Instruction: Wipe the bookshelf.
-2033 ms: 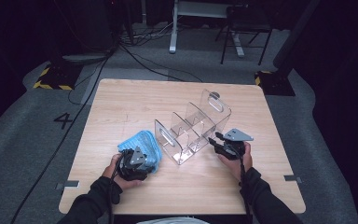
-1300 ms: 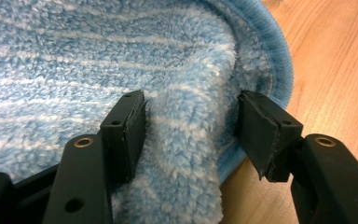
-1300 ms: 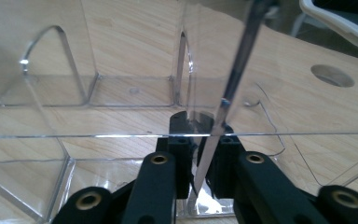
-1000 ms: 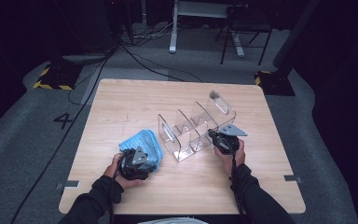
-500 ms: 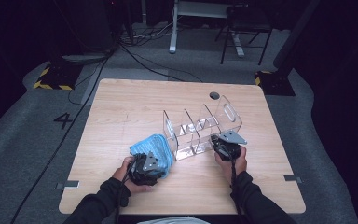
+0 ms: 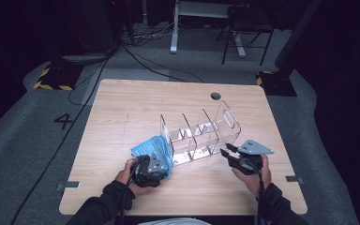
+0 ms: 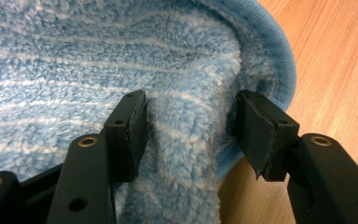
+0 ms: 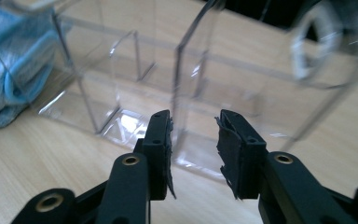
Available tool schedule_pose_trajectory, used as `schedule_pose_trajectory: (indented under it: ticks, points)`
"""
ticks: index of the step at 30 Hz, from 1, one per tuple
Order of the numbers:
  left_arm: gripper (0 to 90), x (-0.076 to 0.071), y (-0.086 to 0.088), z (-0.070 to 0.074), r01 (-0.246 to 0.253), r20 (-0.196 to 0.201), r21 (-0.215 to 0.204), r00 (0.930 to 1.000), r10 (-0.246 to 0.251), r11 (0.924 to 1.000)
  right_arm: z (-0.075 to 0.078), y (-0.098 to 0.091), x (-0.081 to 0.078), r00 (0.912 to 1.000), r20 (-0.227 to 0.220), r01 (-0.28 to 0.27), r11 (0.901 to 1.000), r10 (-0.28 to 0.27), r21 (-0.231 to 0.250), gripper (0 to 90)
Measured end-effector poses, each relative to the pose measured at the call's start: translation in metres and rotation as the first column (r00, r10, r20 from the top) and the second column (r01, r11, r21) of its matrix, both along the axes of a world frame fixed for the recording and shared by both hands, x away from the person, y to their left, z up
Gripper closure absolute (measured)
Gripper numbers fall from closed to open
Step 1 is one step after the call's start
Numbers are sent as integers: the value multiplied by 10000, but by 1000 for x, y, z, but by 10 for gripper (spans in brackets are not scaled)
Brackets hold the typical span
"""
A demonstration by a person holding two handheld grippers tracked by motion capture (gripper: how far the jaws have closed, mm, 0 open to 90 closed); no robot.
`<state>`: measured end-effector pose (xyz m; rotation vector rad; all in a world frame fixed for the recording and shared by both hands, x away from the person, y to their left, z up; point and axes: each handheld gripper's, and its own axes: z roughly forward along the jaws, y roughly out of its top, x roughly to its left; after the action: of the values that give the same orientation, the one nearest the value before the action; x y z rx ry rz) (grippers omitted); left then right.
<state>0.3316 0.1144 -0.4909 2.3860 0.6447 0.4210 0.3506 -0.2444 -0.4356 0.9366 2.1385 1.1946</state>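
A clear acrylic organizer (image 6: 199, 136) with several dividers lies on its side on the wooden table (image 6: 136, 108). A fluffy blue cloth (image 6: 145, 146) lies against its left end. My left gripper (image 6: 152, 166) is shut on a raised fold of the cloth (image 7: 121, 46), which bulges between the pads of that gripper (image 7: 191, 105). My right gripper (image 6: 226, 149) hangs just off the organizer's near right side. Its jaws have just been opening. In the right gripper view they (image 8: 193, 119) stand apart with nothing between them, facing a divider (image 8: 182, 70), with the cloth (image 8: 9, 79) at far left.
A round cable hole (image 6: 215, 96) sits near the table's far edge. Bare wood spreads across the far left half. Beyond the table are a desk frame (image 6: 176, 28), chair legs and cables on the grey floor. The person's forearms come in over the near edge.
The organizer has swung from a diagonal to lie nearly level across the table. The right gripper let go of it and drew back to the right. The left gripper with the cloth shifted right.
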Motion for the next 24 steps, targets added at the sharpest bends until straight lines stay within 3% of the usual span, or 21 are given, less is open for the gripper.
schedule_pose_trajectory:
  ticks: [2, 4, 8, 12, 20, 24]
  points:
    - [463, -1, 0, 0, 8, -21, 24, 10000, -8, 10000, 13, -15, -1, 9979, 522, 374, 9992, -381, 156, 645]
    - [489, -2, 0, 1, 78, -83, 54, 9999, -77, 10000, 19, -24, 3, 9952, 738, 622, 9978, -638, 232, 642]
    - [595, -11, -2, 3, 217, -99, 138, 9997, -215, 9997, 26, -41, 23, 9907, 788, 1078, 9933, -1107, 405, 617]
    - [645, -16, -4, 4, 544, -34, 310, 9985, -543, 9980, 27, -50, 41, 9902, 873, 1031, 9924, -1087, 667, 604]
    - [714, -20, -6, 5, 912, 135, 549, 9957, -921, 9943, 29, -41, 57, 9957, 749, 479, 9956, -539, 802, 613]
    - [750, -23, -9, 5, 1327, 309, 443, 9905, -1341, 9902, 25, -33, 66, 9967, 496, 604, 9962, -636, 629, 701]
